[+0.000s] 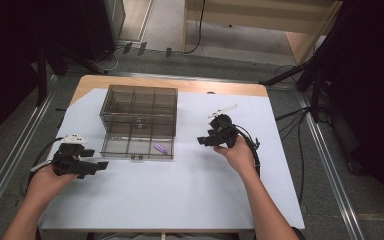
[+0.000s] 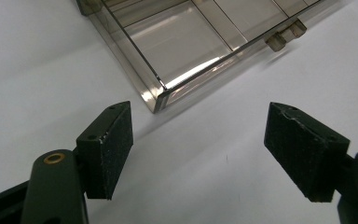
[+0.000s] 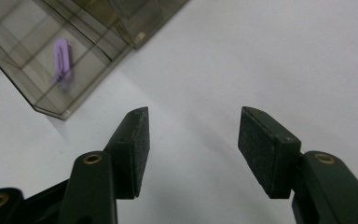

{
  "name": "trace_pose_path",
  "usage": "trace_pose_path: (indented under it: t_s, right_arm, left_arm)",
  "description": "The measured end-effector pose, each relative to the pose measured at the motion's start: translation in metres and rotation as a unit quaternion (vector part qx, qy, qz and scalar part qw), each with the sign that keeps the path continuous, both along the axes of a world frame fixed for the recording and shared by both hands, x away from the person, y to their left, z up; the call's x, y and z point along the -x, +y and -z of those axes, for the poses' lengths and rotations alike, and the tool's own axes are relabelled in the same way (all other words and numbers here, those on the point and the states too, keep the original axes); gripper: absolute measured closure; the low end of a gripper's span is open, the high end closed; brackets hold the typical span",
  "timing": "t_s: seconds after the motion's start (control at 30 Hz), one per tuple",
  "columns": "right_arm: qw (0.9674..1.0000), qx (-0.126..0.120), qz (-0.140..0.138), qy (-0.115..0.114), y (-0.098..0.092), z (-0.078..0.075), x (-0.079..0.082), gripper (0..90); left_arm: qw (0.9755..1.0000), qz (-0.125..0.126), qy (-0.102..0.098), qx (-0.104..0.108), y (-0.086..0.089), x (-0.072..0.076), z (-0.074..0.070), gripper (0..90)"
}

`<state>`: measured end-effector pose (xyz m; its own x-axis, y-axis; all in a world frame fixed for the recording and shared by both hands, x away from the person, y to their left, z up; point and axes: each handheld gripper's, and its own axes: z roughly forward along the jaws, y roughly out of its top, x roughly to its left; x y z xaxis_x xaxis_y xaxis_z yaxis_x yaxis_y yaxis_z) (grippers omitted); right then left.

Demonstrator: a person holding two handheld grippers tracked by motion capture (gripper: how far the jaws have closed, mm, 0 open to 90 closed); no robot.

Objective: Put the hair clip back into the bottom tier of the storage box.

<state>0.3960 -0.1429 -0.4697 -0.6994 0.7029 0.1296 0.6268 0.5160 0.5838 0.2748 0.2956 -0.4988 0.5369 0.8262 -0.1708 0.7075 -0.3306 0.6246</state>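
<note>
A small purple clip (image 1: 161, 148) is seen lying in the front right compartment of a clear divided box (image 1: 138, 121) on the white-covered bench (image 1: 190, 195). The right gripper (image 3: 192, 135) is held near the box with fingers wide and empty; the left gripper (image 2: 198, 140) is likewise spread, with nothing held.

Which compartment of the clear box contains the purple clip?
The purple clip lies in the front right compartment of the clear box, the corner nearest the right gripper. The other compartments look empty.
</note>
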Motion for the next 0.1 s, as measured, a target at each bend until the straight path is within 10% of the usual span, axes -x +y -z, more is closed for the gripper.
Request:
trace_pose_path:
  t_s: [0.1]
  right_arm:
    - [0.9993,0.030,0.014,0.015,-0.0005,0.0102,-0.0050,48.4]
  left_arm:
    - [1.0000,-0.001,0.000,0.000,0.0001,0.0000,0.0000,24.5]
